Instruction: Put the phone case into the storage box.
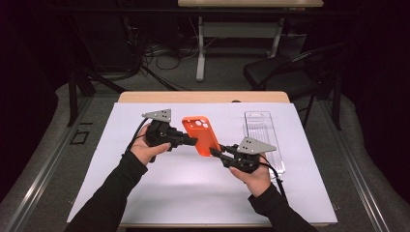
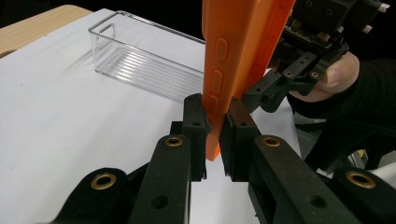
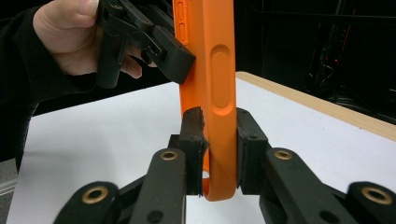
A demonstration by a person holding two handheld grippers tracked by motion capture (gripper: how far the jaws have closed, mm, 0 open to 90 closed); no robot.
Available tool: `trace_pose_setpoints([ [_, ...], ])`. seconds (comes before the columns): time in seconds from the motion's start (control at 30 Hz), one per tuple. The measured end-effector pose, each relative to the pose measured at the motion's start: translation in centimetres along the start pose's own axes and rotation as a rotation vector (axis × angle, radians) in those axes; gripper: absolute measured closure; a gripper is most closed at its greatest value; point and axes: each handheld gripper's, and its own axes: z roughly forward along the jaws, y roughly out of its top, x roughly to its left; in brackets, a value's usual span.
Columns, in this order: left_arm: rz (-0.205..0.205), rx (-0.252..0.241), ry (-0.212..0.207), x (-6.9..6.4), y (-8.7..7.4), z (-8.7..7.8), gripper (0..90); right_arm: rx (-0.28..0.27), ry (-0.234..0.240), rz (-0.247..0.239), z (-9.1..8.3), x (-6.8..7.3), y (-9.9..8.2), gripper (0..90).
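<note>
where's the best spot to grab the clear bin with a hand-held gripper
Take the clear bin by a long side wall, coming straight down from above. It lies open-topped on the white mat, so one jaw can slip inside and one outside the thin upright rim. Its near end seems easiest to reach.

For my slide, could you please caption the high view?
Both grippers, left and right, hold an orange phone case above the table beside a clear tray.

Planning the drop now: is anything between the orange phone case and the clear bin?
Nothing visible. The orange phone case is held off the table by both hand-held grippers, left and right. Bare white sheet runs to the clear bin.
</note>
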Motion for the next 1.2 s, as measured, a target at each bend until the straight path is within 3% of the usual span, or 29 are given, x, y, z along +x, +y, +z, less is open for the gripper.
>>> trace_pose_setpoints([
  [0.3, 0.002, 0.008, 0.012, 0.04, -0.02, 0.10, 81.6, 0.004, 0.005, -0.007, 0.12, 0.15, -0.02, 66.7],
  [0.6, -0.003, 0.033, 0.043, 0.03, -0.19, 0.25, 81.6, 0.009, -0.023, -0.019, 0.04, 0.12, 0.01, 55.8],
  [0.83, -0.011, 0.051, 0.070, -0.10, -0.17, 0.18, 81.6, 0.007, -0.047, -0.038, -0.13, 0.01, 0.09, 53.4],
  [1.13, -0.051, 0.083, 0.130, -0.27, -0.14, 0.00, 81.5, 0.018, -0.094, -0.082, -0.35, 0.07, 0.18, 51.0],
  [1.2, -0.056, 0.090, 0.128, -0.30, -0.17, 0.04, 81.5, 0.026, -0.106, -0.094, -0.36, 0.13, 0.16, 50.0],
])
